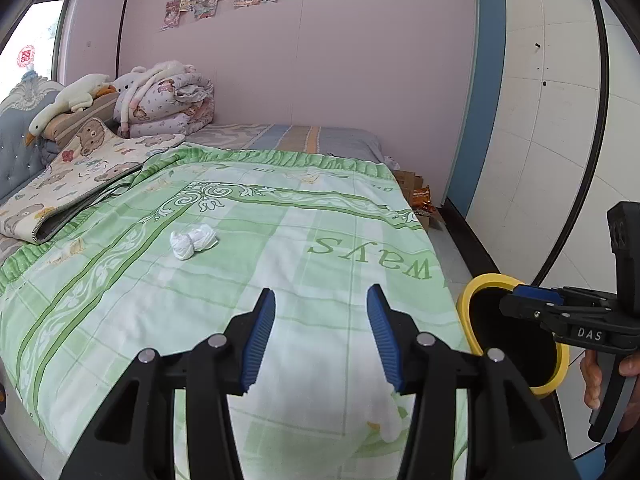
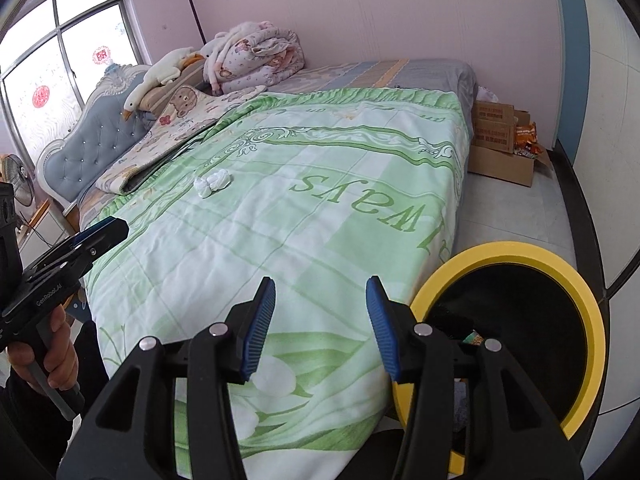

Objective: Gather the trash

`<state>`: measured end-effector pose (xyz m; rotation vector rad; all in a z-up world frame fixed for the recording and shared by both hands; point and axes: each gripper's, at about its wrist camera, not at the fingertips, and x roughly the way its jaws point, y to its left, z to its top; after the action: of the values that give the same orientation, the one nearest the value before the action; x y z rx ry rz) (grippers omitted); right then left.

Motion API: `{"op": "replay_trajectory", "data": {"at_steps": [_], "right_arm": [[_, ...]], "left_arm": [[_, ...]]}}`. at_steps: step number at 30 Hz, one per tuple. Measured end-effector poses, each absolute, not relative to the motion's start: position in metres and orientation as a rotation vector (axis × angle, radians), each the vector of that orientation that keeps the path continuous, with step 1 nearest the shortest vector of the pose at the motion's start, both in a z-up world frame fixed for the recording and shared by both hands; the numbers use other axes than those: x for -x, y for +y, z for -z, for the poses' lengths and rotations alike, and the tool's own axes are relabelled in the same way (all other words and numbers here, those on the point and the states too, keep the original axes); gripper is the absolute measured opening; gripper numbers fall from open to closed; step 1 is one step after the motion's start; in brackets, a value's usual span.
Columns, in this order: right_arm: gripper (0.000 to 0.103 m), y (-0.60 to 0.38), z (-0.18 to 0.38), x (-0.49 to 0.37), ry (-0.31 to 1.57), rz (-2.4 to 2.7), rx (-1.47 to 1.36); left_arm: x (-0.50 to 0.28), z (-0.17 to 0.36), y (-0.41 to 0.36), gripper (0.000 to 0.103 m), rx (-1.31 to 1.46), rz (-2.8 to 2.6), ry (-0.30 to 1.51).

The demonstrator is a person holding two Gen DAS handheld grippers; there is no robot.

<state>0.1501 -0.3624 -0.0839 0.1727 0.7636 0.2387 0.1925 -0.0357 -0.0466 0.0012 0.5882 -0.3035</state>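
The left tongs hang over the near part of the bed, jaws apart with nothing between them. The right tongs are likewise apart and empty, poised above the bed's near right edge. A wad of white tissue lies on the green quilt, farther in and to the left of both tongs, well apart from them. A yellow-rimmed bin with a black liner stands on the floor just beside the bed's right edge. Cardboard boxes sit on the floor at the far right.
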Motion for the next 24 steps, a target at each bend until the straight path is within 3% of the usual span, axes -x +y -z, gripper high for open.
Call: {"op": "replay_trajectory", "data": {"at_steps": [4,10,17,20,24], "right_arm": [[0.046,-0.343,0.086,-0.153,0.770,-0.268,-0.158],[0.061,-0.320,0.086,-0.157,0.775,-0.288,-0.159],[0.089,-0.304,0.084,-0.160,0.769,-0.240,-0.165],[0.095,-0.300,0.083,-0.160,0.761,-0.224,-0.170],[0.095,-0.293,0.083,-0.159,0.759,-0.190,-0.151]], "left_arm": [[-0.189,0.050,-0.020,0.047,0.009,0.278,0.590],[-0.184,0.053,0.001,0.050,0.038,0.242,0.591],[-0.174,0.051,0.022,0.067,0.059,0.202,0.565],[-0.169,0.049,0.027,0.074,0.063,0.186,0.550],[-0.162,0.045,0.033,0.082,0.070,0.176,0.524]]}}
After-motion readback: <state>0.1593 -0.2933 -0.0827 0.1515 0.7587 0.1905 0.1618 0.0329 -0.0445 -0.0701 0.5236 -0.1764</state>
